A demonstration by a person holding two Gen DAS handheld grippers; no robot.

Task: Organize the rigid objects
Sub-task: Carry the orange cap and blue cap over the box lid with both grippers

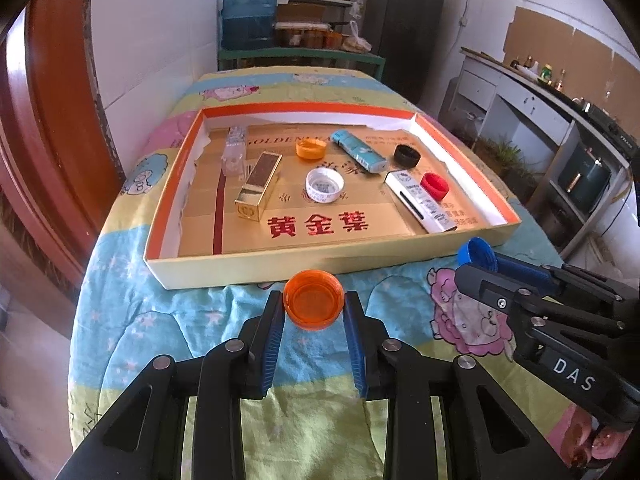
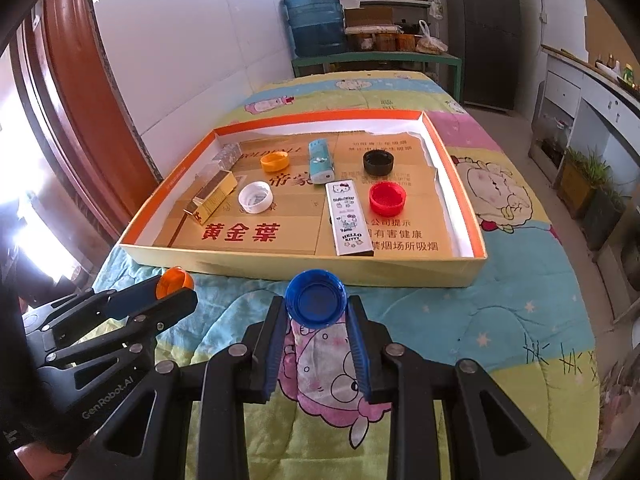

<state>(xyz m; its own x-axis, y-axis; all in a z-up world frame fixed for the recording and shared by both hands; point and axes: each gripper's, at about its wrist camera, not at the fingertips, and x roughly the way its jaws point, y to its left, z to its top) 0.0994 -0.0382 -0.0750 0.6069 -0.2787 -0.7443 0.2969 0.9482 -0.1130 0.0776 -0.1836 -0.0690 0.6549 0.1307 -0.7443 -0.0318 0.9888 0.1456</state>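
Gripping an orange cap (image 1: 314, 300) between the blue pads of our left gripper (image 1: 314, 308), we are holding it open side up just in front of the near wall of the shallow cardboard tray (image 1: 280, 264). Our right gripper (image 2: 316, 308) is clamping a blue cap (image 2: 316, 298) the same way, also just short of the tray's near wall. We are seeing each gripper from the other's camera too, the two sitting side by side over the cartoon-print quilt (image 1: 160, 320) that is covering the table.

Inside the tray, things are lying apart from one another on printed cardboard. We are looking at a clear plastic bottle (image 1: 236, 150) near the far left corner, with a gold box (image 1: 258, 186) just beside it. A second, smaller orange cap (image 1: 311, 149) is sitting toward the back, a white cap (image 1: 325, 186) nearer the middle. A pale blue lighter (image 1: 358, 152) is lying at a slant, a black cap (image 1: 407, 155) to its right. A white patterned box (image 2: 348, 218) is lying lengthwise toward the near right, with a red cap (image 2: 387, 199) just beside it.
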